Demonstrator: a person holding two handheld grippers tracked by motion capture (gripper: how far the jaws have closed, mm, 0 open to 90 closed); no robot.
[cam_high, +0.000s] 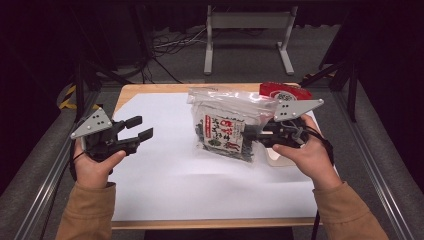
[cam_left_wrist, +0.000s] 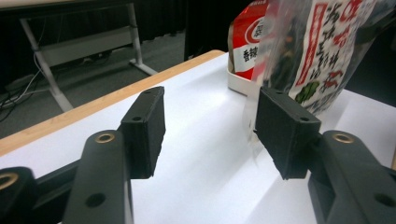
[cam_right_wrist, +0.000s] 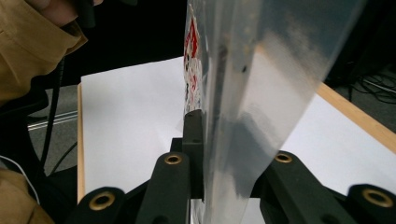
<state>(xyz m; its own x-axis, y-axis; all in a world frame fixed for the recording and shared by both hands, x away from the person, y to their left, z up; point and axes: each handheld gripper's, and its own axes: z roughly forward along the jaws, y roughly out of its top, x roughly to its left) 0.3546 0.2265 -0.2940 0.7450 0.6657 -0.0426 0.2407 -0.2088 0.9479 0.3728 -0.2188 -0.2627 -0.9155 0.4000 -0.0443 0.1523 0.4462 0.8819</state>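
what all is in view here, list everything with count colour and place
clear bag of dark snacks: 1, clear with red, white and green label, held up over the table middle
red packet: 1, red and white, far right of table, in the tray
shallow tray: 1, whitish, right side behind the bag
white sheet: 1, white, covering the table
wooden table: 1, light wood
grey stand: 1, on the floor beyond
left gripper: 1, black, jaws open, nothing between them
right gripper: 1, black, jaws shut on the bag's edge
sleeves: 2, tan
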